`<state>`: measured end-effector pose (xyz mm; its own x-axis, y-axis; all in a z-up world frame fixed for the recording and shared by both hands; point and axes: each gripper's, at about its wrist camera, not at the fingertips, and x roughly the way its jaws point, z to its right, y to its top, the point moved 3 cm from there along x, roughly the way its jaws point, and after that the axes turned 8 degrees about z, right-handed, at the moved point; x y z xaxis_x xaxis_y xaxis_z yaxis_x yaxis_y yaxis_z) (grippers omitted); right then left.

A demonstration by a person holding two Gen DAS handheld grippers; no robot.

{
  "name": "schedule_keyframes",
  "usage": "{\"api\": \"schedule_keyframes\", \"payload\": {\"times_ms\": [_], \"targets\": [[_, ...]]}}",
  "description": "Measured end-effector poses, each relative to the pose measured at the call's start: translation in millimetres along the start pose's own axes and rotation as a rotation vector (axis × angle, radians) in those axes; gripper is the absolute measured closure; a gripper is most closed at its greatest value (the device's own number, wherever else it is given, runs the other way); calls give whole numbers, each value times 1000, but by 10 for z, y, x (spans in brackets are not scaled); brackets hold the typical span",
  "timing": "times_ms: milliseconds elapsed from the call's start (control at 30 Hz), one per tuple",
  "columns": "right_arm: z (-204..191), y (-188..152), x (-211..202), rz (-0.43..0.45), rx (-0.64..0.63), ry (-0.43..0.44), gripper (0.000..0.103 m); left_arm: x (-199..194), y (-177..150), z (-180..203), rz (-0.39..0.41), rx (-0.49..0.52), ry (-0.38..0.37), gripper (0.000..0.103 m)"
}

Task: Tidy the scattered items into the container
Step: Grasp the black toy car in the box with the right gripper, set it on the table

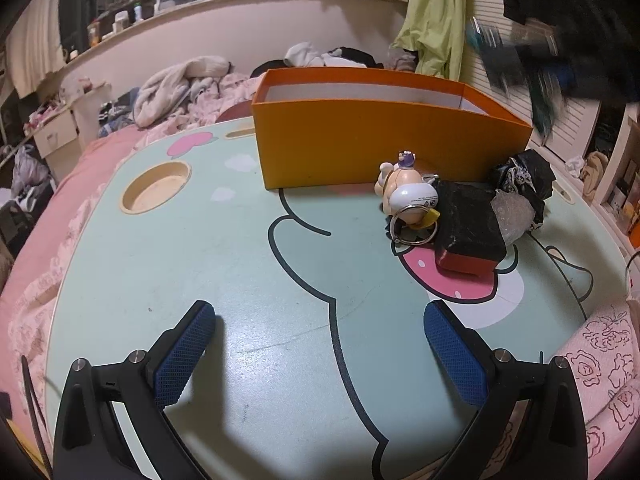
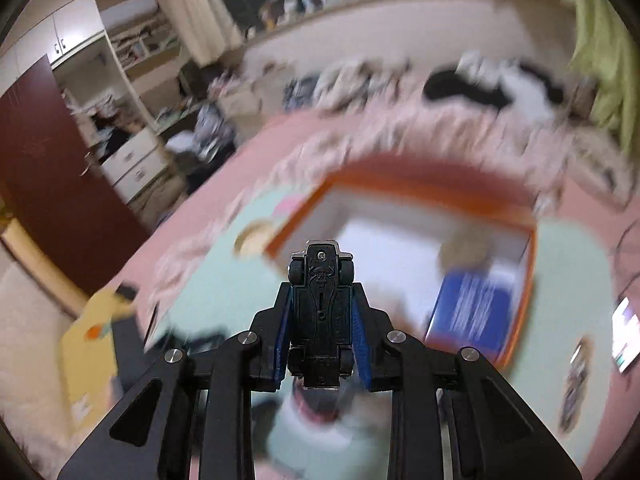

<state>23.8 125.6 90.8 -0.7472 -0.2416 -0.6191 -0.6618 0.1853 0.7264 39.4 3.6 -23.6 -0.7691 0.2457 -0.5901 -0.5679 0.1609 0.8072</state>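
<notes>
Right gripper [image 2: 320,312] fingers pinch toy car [image 2: 321,304] by its flanks: light, rigid, slippery. Left gripper [image 1: 320,356] fingers spread, empty.

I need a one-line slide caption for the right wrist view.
Right gripper clamps an upside-down toy car above the orange box, background blurred.

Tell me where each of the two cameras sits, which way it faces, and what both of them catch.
Left wrist: sits on the left gripper, low over the mint table, facing the orange box, a figurine keychain and a black box; its open blue-padded fingers show.
Right wrist: sits on the right gripper, higher up, looking down into the orange box; its fingers clamp an upside-down toy car.
Shared: the orange box and the mint table.
</notes>
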Motion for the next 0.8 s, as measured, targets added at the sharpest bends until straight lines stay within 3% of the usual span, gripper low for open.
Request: {"api": "schedule_keyframes", "payload": {"times_ms": [133, 267, 367, 433, 500, 633, 800], "targets": [[174, -131, 267, -62, -7, -108, 74, -2, 2, -6, 1, -1, 0, 0], [265, -149, 316, -13, 31, -157, 71, -5, 5, -8, 1, -1, 0, 0], [187, -214, 119, 42, 24, -204, 57, -5, 6, -10, 0, -2, 1, 0], [68, -295, -68, 98, -10, -213, 37, -6, 3, -17, 2, -2, 1, 0], [-40, -448, -252, 143, -48, -223, 31, -4, 2, -18, 2, -2, 2, 0], [-229, -926, -374, 119, -104, -231, 31, -6, 1, -22, 2, -2, 3, 0], [-154, -1461, -244, 118, -142, -415, 28, -3, 6, -27, -2, -2, 9, 0]]}}
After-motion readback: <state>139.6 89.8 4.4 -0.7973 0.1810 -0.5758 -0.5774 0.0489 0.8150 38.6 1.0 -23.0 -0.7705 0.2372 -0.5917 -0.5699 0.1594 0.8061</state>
